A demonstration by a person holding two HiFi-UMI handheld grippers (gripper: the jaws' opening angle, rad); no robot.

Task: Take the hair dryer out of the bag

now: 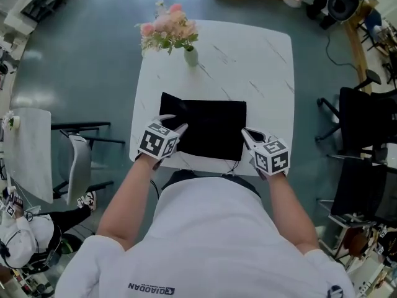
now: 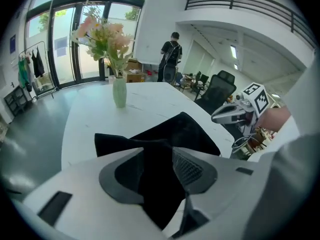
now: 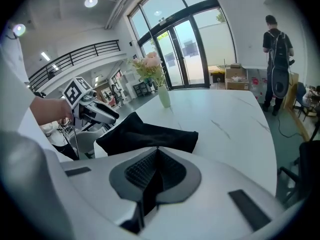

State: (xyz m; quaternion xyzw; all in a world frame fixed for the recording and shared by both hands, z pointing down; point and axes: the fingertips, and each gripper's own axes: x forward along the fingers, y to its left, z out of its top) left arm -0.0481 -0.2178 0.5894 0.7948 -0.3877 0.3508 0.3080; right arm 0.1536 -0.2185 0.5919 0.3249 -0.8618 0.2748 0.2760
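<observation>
Black bag [image 1: 211,128] between spread jaws of left gripper [image 1: 174,123], right gripper [image 1: 246,133] jaws pressed together at bag's near right corner, bag flat on white table [image 1: 260,61], hair dryer not visible, both grippers pitched down, shirt [image 1: 211,228] print reads QIAODAN

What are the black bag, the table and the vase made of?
The bag: soft matte black cloth, probably; it lies limp and creased. The table: smooth white top with grey veins, marble or marble-look. The vase: pale green, perhaps ceramic or glass.

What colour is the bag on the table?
The bag is plain black, and it shows best in the head view.
</observation>
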